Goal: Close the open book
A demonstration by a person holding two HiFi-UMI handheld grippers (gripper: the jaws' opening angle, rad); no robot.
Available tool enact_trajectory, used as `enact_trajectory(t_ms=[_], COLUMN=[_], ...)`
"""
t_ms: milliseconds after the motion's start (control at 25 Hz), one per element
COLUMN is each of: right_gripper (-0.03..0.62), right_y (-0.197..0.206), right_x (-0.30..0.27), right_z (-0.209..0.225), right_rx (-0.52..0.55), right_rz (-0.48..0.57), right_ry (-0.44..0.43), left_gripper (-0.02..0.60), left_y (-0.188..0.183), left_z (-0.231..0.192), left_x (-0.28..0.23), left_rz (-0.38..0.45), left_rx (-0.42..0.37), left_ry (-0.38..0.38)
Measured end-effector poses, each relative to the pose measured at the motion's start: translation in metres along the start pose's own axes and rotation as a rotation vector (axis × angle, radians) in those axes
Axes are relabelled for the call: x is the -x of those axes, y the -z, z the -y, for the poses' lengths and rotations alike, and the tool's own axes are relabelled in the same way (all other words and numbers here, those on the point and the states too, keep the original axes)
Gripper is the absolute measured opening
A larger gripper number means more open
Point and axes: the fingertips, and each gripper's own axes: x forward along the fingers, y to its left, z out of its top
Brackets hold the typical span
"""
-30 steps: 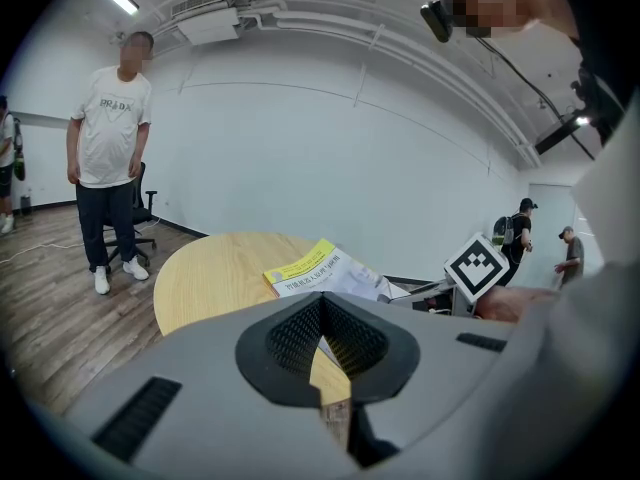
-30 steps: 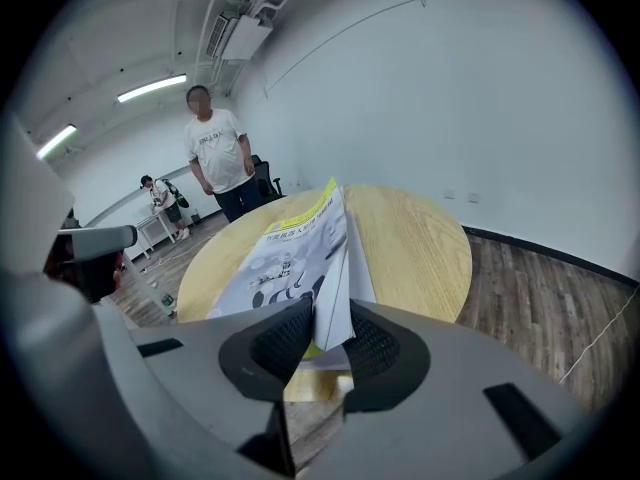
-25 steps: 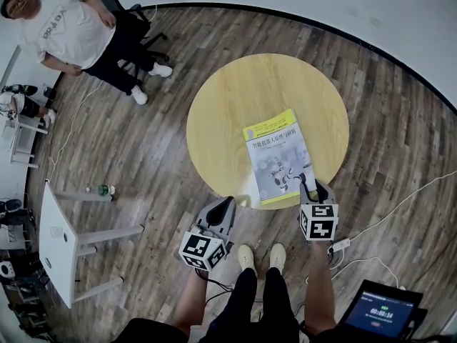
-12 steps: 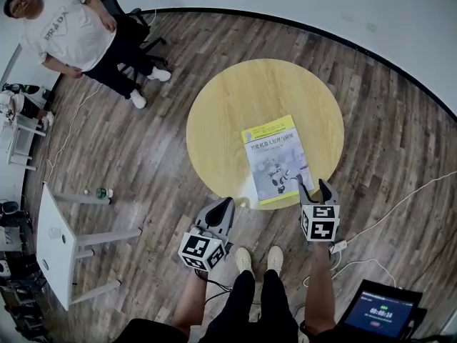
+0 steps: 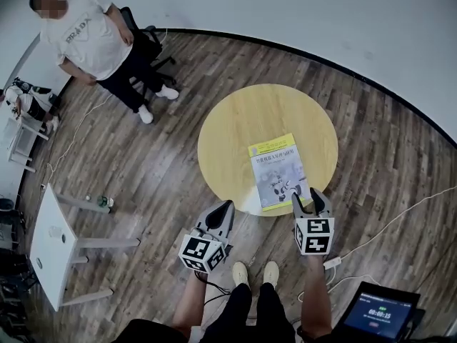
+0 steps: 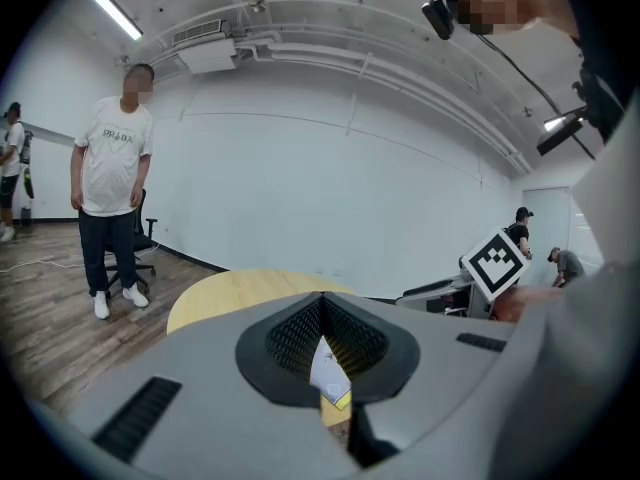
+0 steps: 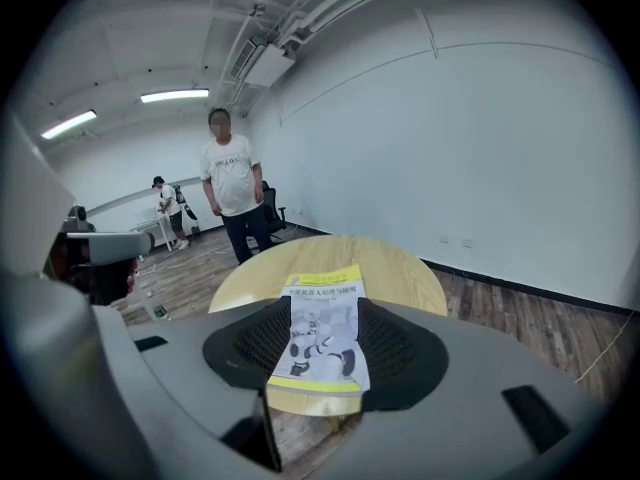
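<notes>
Worktop point(image 5: 243, 127) bears the light, floppy closed book point(image 5: 277, 171), edge-pinchable, ahead of our empty just-opened right fingers point(image 5: 297, 204); left fingers point(image 5: 221, 215) together.

Left tongs point(image 6: 322, 297), tips together, frame a sliver of book point(image 6: 328, 373) on the round table point(image 6: 230, 293).

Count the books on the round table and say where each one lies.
1. A single book, closed with its yellow-banded cover up, lies flat on the near right part of the round table. No other book shows in any view.
</notes>
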Motion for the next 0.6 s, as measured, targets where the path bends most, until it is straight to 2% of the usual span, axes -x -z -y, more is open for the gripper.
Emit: enact_trajectory(t_ms=[40,120,160,280,600], right_gripper=[0.208,0.106,0.1,0.023,0.005], right_y=[-0.006,-0.021,-0.029,-0.053,-0.111], right_x=[0.008,0.025,0.034,0.063,0.134], right_z=[-0.006,-0.014,-0.018,-0.029,-0.074], right_rx=[0.0,0.007,0.01,0.009,0.026], right_rz=[0.017,0.059,0.079,0.131,0.268], right_ry=[-0.006,0.001,0.006,0.007,-0.056], left_gripper=[-0.002,-0.002,-0.002,-0.002,-0.002], left_y=[-0.006,-0.02,-0.028,-0.051,-0.099], left_z=[0.002,0.007,0.01,0.016,0.047], left_x=[0.005,0.016,0.022,0.04,0.088], left_rz=[0.012,0.037,0.049,0.077,0.14], left_rx=[-0.005,-0.016,-0.021,-0.034,-0.07], left_ry=[0.002,0.006,0.008,0.013,0.048])
